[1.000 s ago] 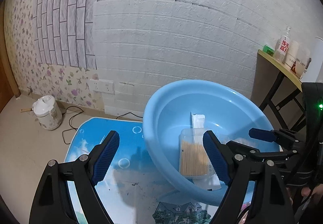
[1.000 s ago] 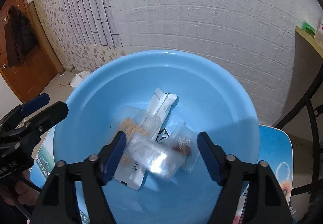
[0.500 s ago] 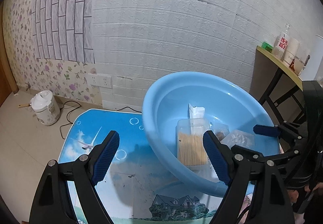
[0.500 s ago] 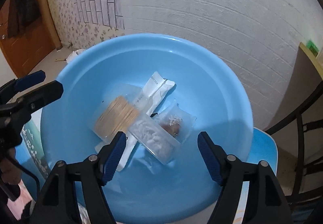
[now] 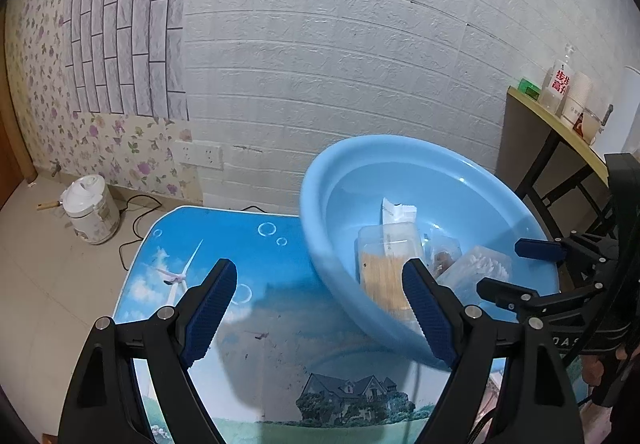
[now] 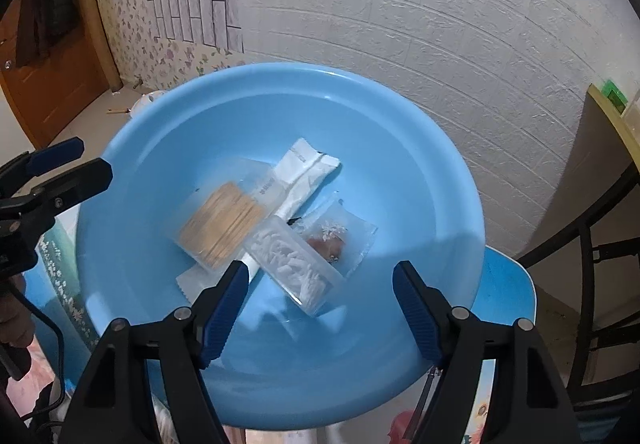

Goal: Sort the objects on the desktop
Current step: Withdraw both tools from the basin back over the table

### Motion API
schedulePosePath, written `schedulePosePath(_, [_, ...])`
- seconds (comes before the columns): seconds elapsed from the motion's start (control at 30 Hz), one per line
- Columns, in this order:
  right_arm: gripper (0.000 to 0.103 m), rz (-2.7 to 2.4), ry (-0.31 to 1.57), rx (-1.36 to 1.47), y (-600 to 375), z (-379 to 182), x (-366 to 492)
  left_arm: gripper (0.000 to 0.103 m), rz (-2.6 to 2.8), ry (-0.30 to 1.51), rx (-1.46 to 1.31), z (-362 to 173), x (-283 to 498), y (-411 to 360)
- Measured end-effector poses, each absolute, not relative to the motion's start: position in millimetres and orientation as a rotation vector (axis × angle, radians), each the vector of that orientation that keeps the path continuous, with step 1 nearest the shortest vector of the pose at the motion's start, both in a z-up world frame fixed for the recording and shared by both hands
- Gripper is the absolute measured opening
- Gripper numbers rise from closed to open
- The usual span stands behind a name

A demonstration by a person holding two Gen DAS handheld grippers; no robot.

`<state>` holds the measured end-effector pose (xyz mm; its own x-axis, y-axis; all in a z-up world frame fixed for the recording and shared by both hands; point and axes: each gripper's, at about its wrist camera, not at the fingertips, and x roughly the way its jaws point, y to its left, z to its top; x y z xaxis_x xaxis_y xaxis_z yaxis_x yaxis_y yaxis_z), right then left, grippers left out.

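A light blue plastic basin (image 6: 160, 180) stands on the table and holds a clear box of toothpicks (image 6: 222, 224), a clear box of white cotton swabs (image 6: 292, 268), a long white sachet (image 6: 304, 176) and a small clear packet (image 6: 340, 236). The basin (image 5: 400, 164) shows at the right of the left wrist view with the toothpick box (image 5: 380, 276) inside. My right gripper (image 6: 320, 308) is open and empty above the basin's near side. My left gripper (image 5: 320, 308) is open and empty over the table mat, left of the basin.
A blue picture mat (image 5: 256, 252) covers the table. A white brick wall is behind. A side desk (image 5: 560, 124) with a bottle and cups stands at the right. A white rice cooker (image 5: 90, 208) sits on the floor at the left.
The cotton swab box has dropped from between my right gripper's fingers and settled in the basin. Both grippers have drawn back and up from the basin.
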<state>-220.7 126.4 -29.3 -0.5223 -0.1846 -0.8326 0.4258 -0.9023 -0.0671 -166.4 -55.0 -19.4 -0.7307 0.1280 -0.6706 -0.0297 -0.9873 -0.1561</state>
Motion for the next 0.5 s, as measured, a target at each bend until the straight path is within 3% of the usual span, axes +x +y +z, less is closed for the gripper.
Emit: schedulePosePath(0.5, [0.076, -2.484, 0.251, 1.265, 132.3, -13.8, -204.6, 0.084, 2.832, -0.294, -1.140, -23.4, -164.6, -57.7])
